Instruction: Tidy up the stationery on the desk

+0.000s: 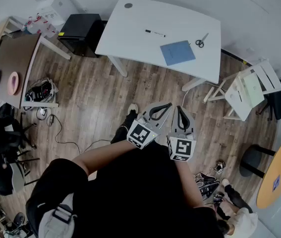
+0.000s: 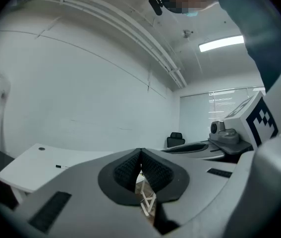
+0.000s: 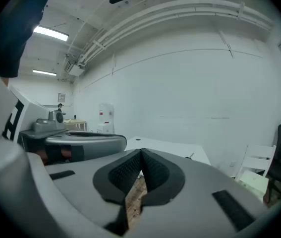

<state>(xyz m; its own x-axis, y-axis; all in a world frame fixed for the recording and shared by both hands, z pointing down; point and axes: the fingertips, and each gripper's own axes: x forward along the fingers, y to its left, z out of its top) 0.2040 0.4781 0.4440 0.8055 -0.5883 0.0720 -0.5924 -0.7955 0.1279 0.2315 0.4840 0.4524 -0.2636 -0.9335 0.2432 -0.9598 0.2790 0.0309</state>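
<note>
On the white desk (image 1: 130,26) lie a black-and-white marker pen (image 1: 155,33), a blue notebook (image 1: 177,52) and a pair of scissors (image 1: 201,40). Both grippers are held close to my body, well short of the desk, side by side over the wooden floor. My left gripper (image 1: 168,104) is shut with nothing in it, its tips meeting. My right gripper (image 1: 180,108) is shut and empty too. In the left gripper view the desk (image 2: 36,165) and the pen (image 2: 60,166) show at lower left beyond the closed gripper (image 2: 140,151). The right gripper view shows its closed gripper (image 3: 140,153) with the desk (image 3: 180,148) beyond.
A white folding chair (image 1: 247,88) stands right of the desk. A black cabinet (image 1: 81,31) sits at the desk's left end, and a brown table (image 1: 11,66) further left. Cables and shoes lie on the wooden floor (image 1: 95,103). A round yellow table (image 1: 276,175) is at far right.
</note>
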